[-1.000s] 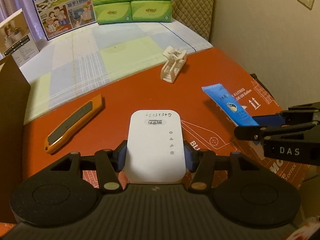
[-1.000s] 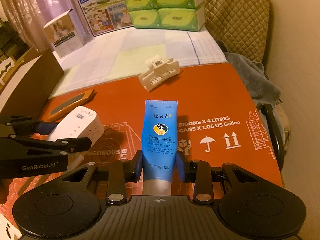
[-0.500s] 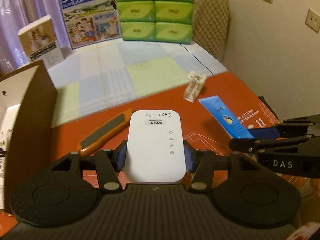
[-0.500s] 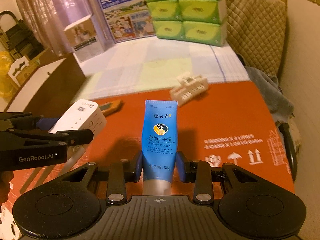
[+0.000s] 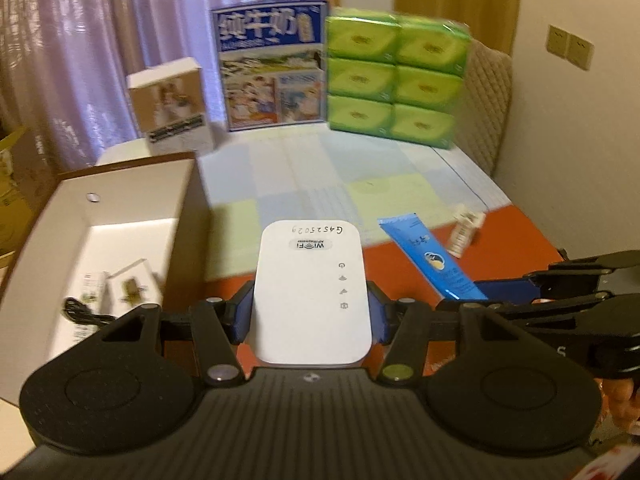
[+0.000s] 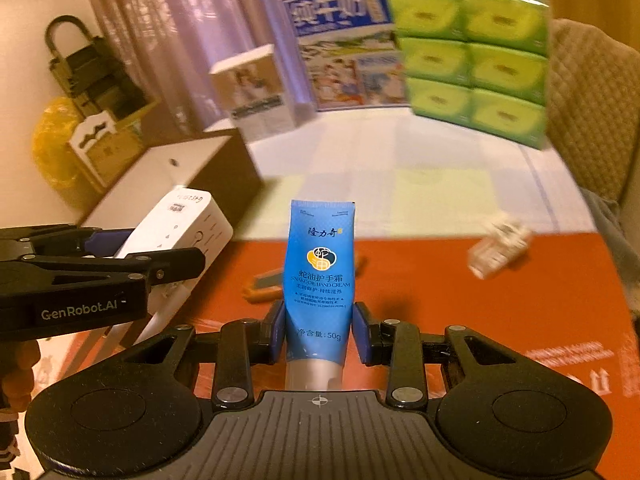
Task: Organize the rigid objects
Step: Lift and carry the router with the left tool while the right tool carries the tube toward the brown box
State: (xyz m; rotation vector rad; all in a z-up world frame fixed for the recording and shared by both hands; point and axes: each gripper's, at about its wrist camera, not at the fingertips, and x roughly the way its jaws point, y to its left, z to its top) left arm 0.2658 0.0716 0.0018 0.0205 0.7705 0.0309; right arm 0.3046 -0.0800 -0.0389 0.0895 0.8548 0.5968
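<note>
Pale purple curtains (image 5: 100, 40) hung behind the table, with a plain cream wall (image 5: 580, 152) to the right carrying switch plates (image 5: 569, 47). A quilted beige chair back (image 5: 486, 108) stood against that wall, and the light was warm and dim.

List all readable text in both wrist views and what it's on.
"WiFi", handwritten "G4S25029": white repeater held in the left gripper.
"SNAKE OIL HAND CREAM", "50g", plus Chinese brand and product name: blue tube held in the right gripper.
"GenRobot.AI": left gripper's side.
"纯牛奶": blue milk carton.
Orange cardboard print, tissue packs, small box: too blurred.
</note>
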